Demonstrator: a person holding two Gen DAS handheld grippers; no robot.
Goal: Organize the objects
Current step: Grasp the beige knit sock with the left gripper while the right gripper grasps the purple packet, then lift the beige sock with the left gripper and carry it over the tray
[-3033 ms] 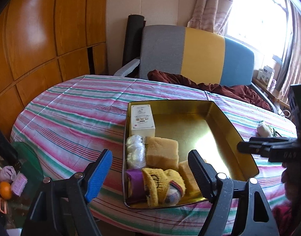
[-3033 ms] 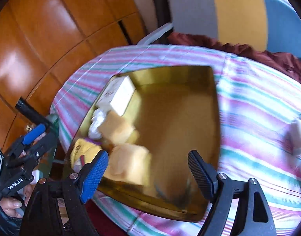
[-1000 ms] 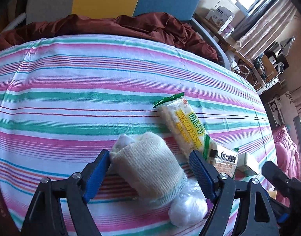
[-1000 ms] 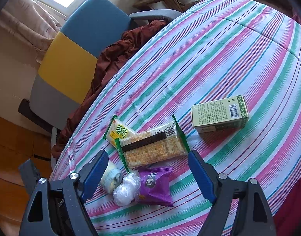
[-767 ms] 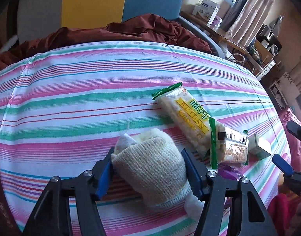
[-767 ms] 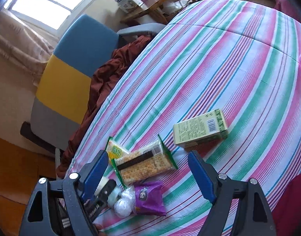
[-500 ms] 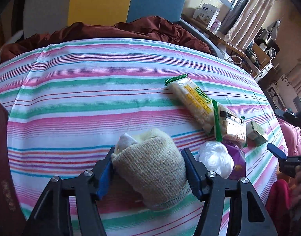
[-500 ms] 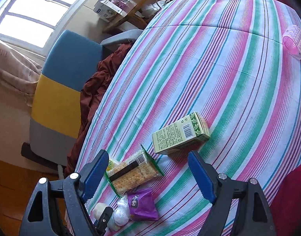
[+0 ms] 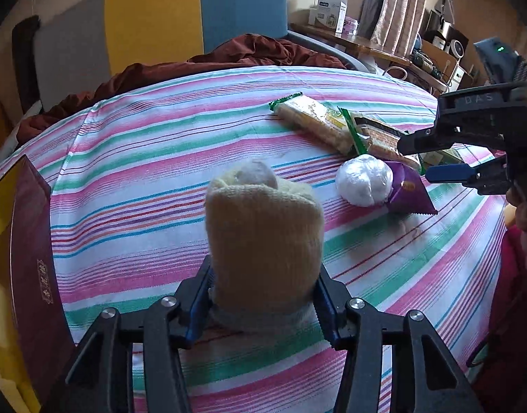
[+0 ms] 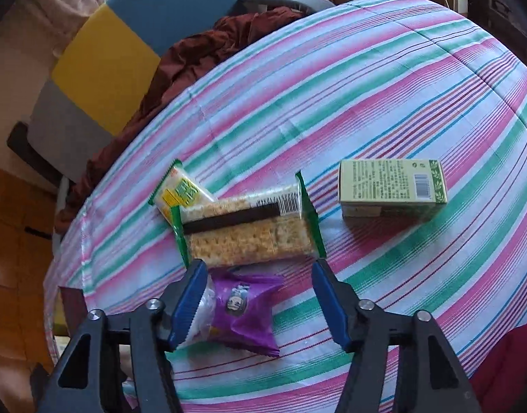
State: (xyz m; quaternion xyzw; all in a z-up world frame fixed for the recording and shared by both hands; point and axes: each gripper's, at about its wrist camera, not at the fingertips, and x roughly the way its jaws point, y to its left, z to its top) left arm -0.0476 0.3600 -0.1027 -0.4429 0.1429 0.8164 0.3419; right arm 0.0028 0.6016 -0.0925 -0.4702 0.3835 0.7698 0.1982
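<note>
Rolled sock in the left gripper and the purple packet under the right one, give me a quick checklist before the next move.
1. Left gripper pads pressing the rolled sock, jaws closing: ok.
2. Sock clear of the white ball: ok.
3. Purple packet between the right gripper fingers: ok.
4. Right pads touching the packet: not ok, jaws closing with a gap on the right pad's side.
5. Cracker pack outside the right jaws: ok.
6. Room in the box for the sock: cannot tell.
</note>
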